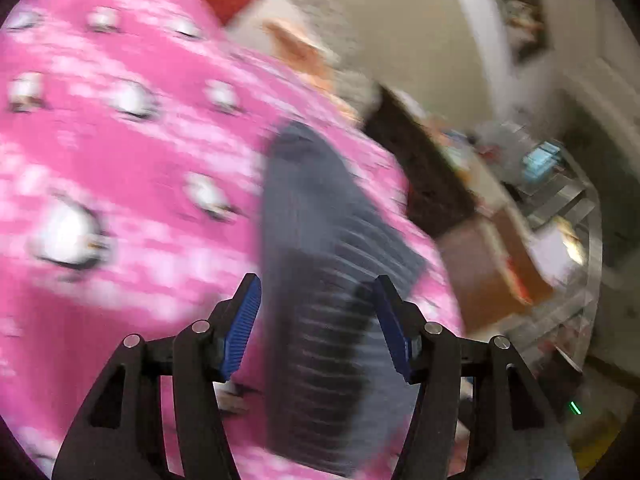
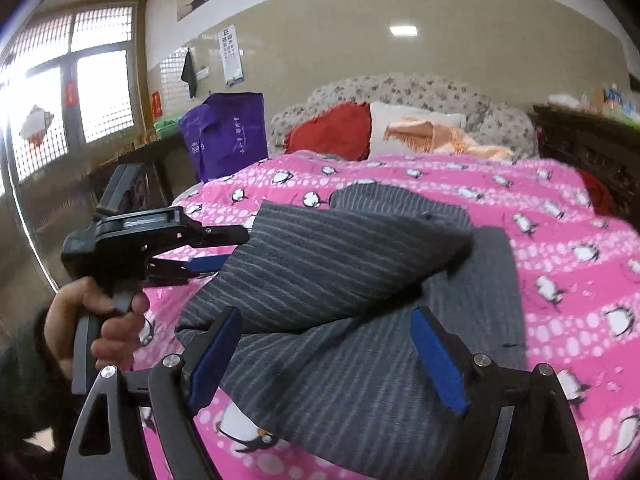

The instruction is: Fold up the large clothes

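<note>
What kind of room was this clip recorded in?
Most likely a home bedroom. A bed with a pink penguin-print cover fills the view, with a floral padded headboard and a red pillow at its far end. A grey striped garment lies on the cover.

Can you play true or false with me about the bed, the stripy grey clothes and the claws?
1. The blanket is pink with penguins. True.
2. The grey striped garment hangs on the wall. False: it lies on the blanket.
3. The right claw is squeezed shut. False: its fingers stand wide apart, pinching nothing.
4. A red pillow sits at the head of the bed. True.
5. The purple bag lies on the garment. False: it stands beside the bed.
</note>
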Demonstrator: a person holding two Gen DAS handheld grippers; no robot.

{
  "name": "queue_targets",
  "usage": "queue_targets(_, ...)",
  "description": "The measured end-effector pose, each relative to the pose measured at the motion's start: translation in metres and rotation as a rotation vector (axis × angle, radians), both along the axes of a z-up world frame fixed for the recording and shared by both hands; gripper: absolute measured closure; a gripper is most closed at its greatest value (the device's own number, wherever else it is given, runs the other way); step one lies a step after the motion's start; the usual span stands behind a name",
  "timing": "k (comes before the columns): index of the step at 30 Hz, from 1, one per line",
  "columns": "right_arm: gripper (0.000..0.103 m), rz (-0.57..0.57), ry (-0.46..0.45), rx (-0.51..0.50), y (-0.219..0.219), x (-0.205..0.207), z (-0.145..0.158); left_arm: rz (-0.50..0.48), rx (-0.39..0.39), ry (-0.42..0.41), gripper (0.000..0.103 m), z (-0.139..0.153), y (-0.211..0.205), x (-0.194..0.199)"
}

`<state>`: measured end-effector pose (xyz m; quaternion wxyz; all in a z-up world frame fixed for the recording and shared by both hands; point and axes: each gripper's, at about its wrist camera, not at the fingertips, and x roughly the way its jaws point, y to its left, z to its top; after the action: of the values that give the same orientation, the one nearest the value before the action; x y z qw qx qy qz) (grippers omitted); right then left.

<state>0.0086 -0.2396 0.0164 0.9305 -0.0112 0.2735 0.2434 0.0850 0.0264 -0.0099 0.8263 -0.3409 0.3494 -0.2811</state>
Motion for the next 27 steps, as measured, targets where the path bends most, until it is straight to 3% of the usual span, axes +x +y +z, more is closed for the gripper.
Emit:
queue_targets(2,0.019,-0.005,0.036,0.059,-0.005,0.009,0.001,-0.093,0.014,-0.082,0.046,0.011,-0.021,-0.009)
queue_targets(6,0.016,-0.008,0.109,0.230,-0.028,0.022,0.006,-0.234,-0.012,-0.165,0.046,0.013,-0.048,-0.033)
queue_targets(8,0.014,-0.021,0.152,0.294,-0.035,0.028,0.005,-0.292,0.011,-0.226,0.046,0.014,-0.060,-0.048)
queue_targets(13,0.014,0.010,0.302,0.495,-0.047,0.039,-0.016,-0.322,0.088,-0.260,0.046,0.009,-0.078,-0.060)
queue_targets(17,0.013,0.051,0.373,0.595,-0.043,0.038,-0.027,-0.332,0.130,-0.287,0.046,0.010,-0.080,-0.068)
queue_targets(25,0.007,0.040,0.357,0.513,-0.016,0.037,-0.024,-0.384,0.150,-0.317,0.039,0.010,-0.086,-0.074)
queue_targets(27,0.014,0.015,0.371,0.469,-0.012,0.046,-0.028,-0.399,0.151,-0.318,0.039,0.010,-0.087,-0.074)
